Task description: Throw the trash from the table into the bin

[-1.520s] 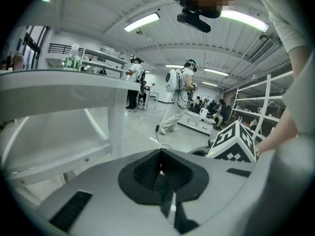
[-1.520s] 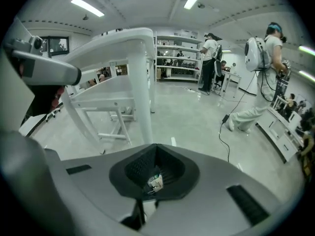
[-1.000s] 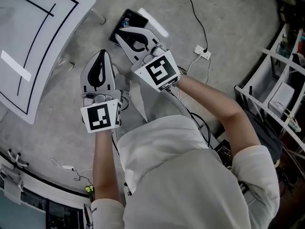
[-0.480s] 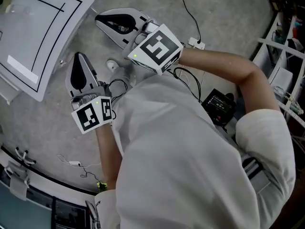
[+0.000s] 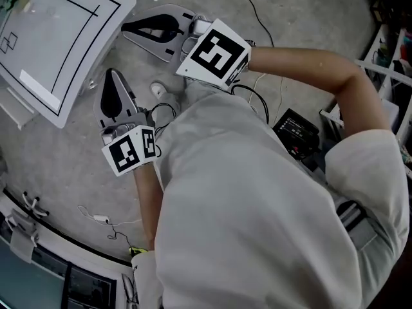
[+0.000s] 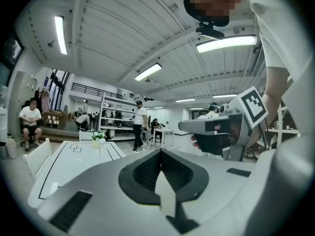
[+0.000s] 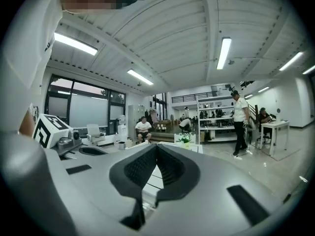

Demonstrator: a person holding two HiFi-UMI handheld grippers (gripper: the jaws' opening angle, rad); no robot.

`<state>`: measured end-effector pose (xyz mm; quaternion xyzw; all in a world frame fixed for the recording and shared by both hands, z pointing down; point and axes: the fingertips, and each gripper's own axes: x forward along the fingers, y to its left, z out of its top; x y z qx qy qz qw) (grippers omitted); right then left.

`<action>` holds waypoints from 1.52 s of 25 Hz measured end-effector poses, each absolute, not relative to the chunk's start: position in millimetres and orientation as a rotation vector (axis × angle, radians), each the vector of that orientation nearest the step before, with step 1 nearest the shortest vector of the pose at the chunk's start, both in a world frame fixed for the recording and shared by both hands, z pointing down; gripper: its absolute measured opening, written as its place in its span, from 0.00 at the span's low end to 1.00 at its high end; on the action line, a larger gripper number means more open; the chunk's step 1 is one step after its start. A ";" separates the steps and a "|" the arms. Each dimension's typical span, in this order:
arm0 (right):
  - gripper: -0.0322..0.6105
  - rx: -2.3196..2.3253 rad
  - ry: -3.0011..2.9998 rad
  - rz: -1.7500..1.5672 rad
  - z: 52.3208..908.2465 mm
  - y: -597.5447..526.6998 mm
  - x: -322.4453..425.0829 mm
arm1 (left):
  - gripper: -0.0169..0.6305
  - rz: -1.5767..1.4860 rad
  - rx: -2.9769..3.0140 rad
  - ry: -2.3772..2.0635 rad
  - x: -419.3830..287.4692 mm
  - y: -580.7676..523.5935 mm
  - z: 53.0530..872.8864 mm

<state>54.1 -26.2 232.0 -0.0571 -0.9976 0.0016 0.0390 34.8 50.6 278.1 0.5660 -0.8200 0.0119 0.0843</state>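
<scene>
My left gripper (image 5: 111, 74) is shut with nothing between its jaws and points toward the white table (image 5: 58, 44), close to its near corner. My right gripper (image 5: 125, 26) is also shut and empty, held higher beside the table's edge. In the left gripper view the closed jaw tips (image 6: 160, 150) point level over the table (image 6: 74, 166), which bears black lines and a small flower pot (image 6: 98, 136). The right gripper view shows its closed tips (image 7: 156, 145) with the table (image 7: 157, 178) and the pot (image 7: 185, 138) beyond. No trash or bin can be made out.
Cables and a white plug block (image 5: 161, 90) lie on the grey floor. A black box (image 5: 296, 132) sits by my right side, shelving (image 5: 386, 76) stands at the right. Ahead, one person walks (image 6: 139, 124) and another sits (image 6: 30, 119).
Both grippers have risen and now point level rather than down at the floor. The head view has swung, and the white table now lies closer to both grippers.
</scene>
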 end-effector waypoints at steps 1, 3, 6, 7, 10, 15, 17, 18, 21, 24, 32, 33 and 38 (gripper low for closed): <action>0.06 -0.172 -3.077 0.011 229.4 -32.0 51.7 | 0.03 0.032 1.668 -2.467 32.4 49.1 276.9; 0.06 -0.122 -3.111 0.087 231.3 -46.5 42.6 | 0.03 0.025 1.617 -2.507 22.2 45.6 280.1; 0.06 -0.039 -3.154 0.152 238.2 -53.2 28.6 | 0.03 0.003 1.518 -2.592 0.8 53.1 276.6; 0.06 -0.025 -3.161 0.131 240.1 -50.1 25.6 | 0.03 0.003 1.487 -2.624 -5.2 58.5 271.9; 0.06 -0.028 -3.165 0.070 243.4 -37.2 20.6 | 0.03 -0.004 1.405 -2.708 -18.0 75.2 256.8; 0.06 -0.070 -3.164 0.123 246.2 -17.2 8.7 | 0.03 -0.021 1.240 -2.808 -34.5 105.5 249.7; 0.06 -0.062 -3.153 0.148 248.8 -15.0 1.7 | 0.03 -0.028 1.223 -2.816 -38.6 110.9 251.3; 0.06 -0.054 -3.147 0.165 250.5 -14.6 -2.2 | 0.03 -0.037 1.232 -2.807 -40.8 112.1 253.3; 0.06 -0.039 -3.130 0.177 254.8 -11.7 -14.3 | 0.03 -0.066 1.267 -2.757 -52.4 114.6 262.9; 0.06 -0.006 -3.113 0.171 258.5 -11.1 -30.8 | 0.03 -0.075 1.256 -2.763 -74.7 120.8 267.1; 0.06 0.161 -3.081 0.178 261.2 -0.6 -99.7 | 0.03 -0.172 1.340 -2.745 -160.5 142.3 266.7; 0.06 0.184 -3.083 0.186 258.5 1.9 -108.5 | 0.03 -0.177 1.355 -2.744 -171.9 145.9 264.7; 0.06 0.281 -3.078 0.269 251.8 22.8 -150.3 | 0.03 -0.196 1.423 -2.736 -220.1 173.0 252.1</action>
